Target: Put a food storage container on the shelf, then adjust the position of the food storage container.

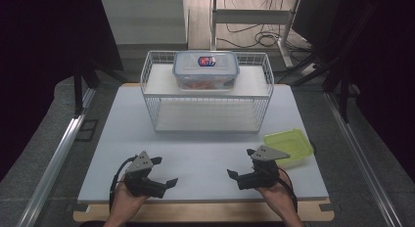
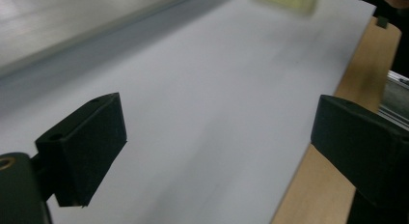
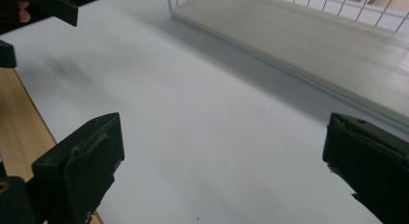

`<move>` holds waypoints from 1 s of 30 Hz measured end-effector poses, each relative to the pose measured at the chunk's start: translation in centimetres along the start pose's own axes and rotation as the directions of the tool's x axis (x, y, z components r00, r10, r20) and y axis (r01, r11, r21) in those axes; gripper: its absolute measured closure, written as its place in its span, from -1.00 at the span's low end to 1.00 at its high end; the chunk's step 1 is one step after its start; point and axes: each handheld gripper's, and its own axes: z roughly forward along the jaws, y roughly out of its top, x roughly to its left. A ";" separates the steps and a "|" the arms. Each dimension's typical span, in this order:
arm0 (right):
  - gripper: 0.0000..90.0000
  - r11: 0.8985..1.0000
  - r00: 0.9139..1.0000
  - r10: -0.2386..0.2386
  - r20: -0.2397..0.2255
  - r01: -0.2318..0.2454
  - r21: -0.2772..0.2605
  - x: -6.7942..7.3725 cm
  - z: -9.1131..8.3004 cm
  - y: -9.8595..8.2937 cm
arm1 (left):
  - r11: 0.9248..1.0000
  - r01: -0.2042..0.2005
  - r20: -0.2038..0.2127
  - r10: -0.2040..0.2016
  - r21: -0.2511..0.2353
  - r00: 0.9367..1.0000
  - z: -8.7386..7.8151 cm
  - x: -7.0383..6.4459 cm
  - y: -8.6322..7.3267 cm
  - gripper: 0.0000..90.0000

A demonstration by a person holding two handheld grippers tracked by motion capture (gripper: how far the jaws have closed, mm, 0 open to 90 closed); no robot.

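Yellow-green translucent plastic lid lies flat on white counter, just beside right hand-held gripper; both hand-held grippers spread, empty. Risk: thin lid skids under jaws, slips off counter edge.

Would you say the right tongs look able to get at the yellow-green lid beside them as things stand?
Probably yes: the right tongs are open, and the yellow-green lid lies flat on the white tabletop just beyond them with nothing between.

Right gripper jaws spread wide over white table, wire rack beyond.
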 end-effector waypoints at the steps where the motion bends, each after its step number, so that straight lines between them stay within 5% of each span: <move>1: -0.97 1.000 1.000 -0.002 0.001 0.002 0.006 0.1 0.1 -0.2 | 1.000 -0.003 0.000 0.003 0.014 1.000 0.2 -0.2 -0.3 -0.87; 4: -0.96 0.999 1.000 0.002 -0.010 -0.002 0.040 0.1 0.5 -0.9 | 0.998 -0.010 -0.002 0.010 0.057 1.000 0.6 -0.5 -1.0 -0.88; 10: -0.96 0.996 1.000 0.000 0.002 0.000 0.088 0.0 1.0 -1.4 | 0.999 0.003 -0.030 -0.002 0.045 1.000 0.5 0.0 -1.2 -0.89; 20: -0.98 0.989 0.994 0.077 0.079 -0.086 0.118 -2.9 -0.2 -1.2 | 0.999 0.033 -0.029 -0.032 0.031 0.999 0.4 0.8 -1.6 -0.88; 30: -0.32 0.984 0.967 0.134 0.216 -0.156 0.085 -6.8 -2.9 -1.5 | 0.998 0.016 -0.030 -0.014 0.054 0.999 0.8 0.7 -1.6 -0.88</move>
